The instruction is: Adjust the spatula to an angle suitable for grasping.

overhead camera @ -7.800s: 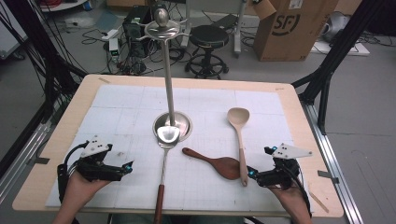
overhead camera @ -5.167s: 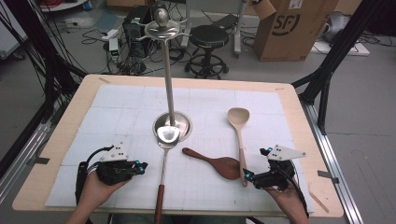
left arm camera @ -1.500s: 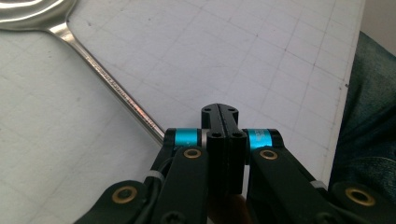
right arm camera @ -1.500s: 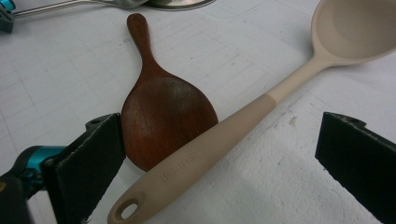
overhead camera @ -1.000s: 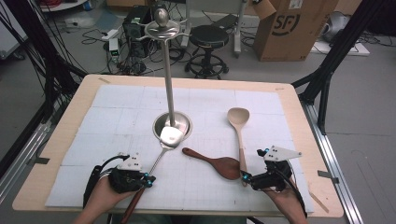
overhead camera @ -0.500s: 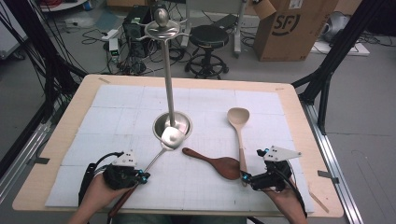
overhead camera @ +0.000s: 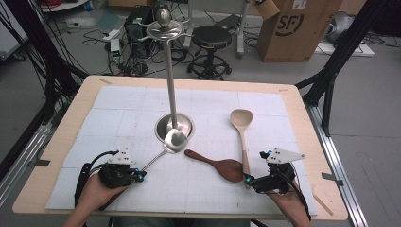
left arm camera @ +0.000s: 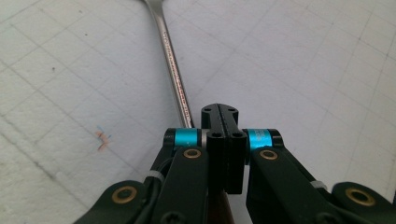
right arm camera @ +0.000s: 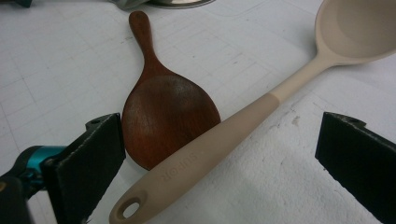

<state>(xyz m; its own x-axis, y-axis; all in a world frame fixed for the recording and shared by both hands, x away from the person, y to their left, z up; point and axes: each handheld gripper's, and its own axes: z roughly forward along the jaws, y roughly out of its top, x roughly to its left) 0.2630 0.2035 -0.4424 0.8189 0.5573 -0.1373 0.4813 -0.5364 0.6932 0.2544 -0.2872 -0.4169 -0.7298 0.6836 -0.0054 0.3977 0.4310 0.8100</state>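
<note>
With my left gripper [overhead camera: 138, 176] clenched on the ladle [overhead camera: 166, 146] handle, its bowl beside the stand's base [overhead camera: 174, 126], I should lift level and slowly; my right gripper [overhead camera: 249, 180] stays released.

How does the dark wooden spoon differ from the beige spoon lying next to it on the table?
The dark wooden spoon is reddish brown, short and broad, with a nearly flat bowl; the beige spoon is pale, longer and slimmer, with a deeper round bowl. The wooden spoon's bowl lies toward the person, while the beige spoon's bowl points away. The beige spoon's handle ends in a hanging hole; the wooden spoon's handle shows none. Both lie flat on the white mat, side by side.
</note>
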